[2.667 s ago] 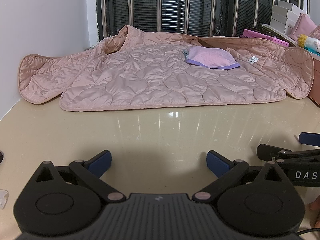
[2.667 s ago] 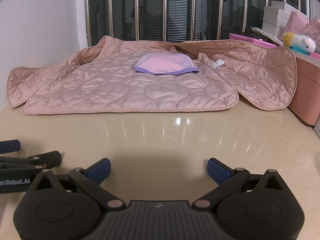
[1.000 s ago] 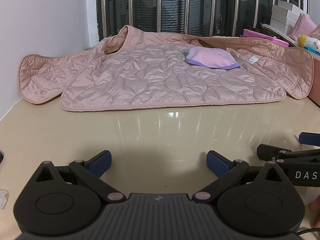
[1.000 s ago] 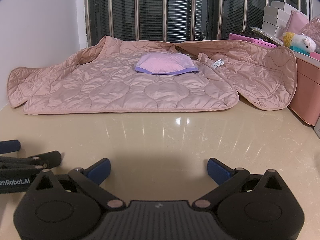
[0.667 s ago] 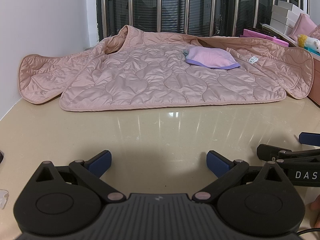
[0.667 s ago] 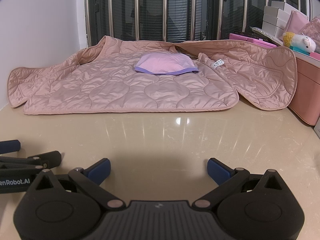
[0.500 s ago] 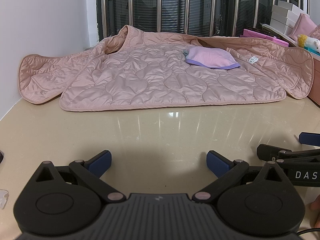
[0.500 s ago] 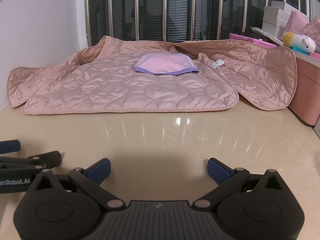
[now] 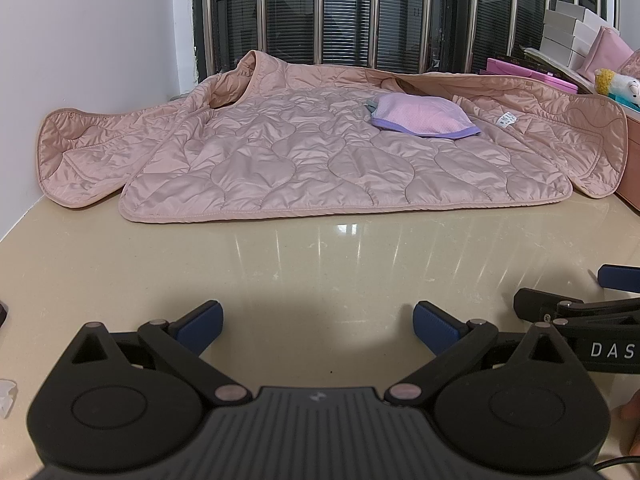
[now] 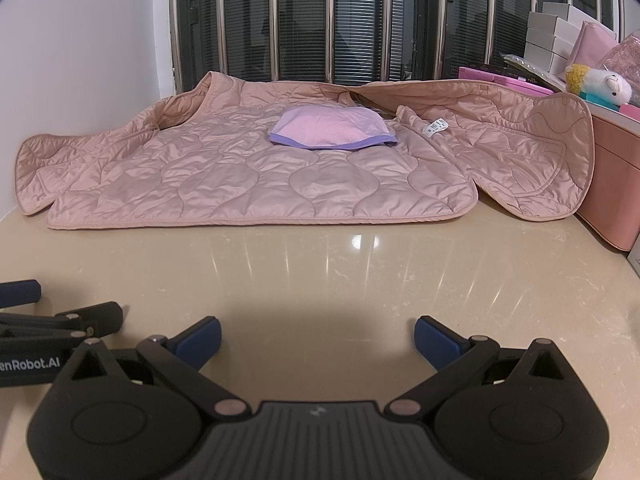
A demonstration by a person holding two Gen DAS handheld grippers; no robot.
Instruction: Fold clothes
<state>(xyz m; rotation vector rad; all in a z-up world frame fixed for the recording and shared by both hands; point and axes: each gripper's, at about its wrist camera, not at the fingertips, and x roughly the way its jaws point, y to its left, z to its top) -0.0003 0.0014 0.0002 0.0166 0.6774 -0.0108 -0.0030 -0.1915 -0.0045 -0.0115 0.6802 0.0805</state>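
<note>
While both hand-held grippers, left (image 9: 316, 322) and right (image 10: 316, 338), gape empty, one quilted jacket (image 9: 320, 160), one folded, possibly mesh garment (image 9: 424, 120).

Lower right of the left wrist view: white letters "DAS", cut by the frame edge, on the right gripper (image 9: 592, 312). Lower left of the right wrist view: "enRobot.AI" on the left gripper (image 10: 60, 320). The jacket's care label (image 10: 436, 126) print is illegible.
</note>
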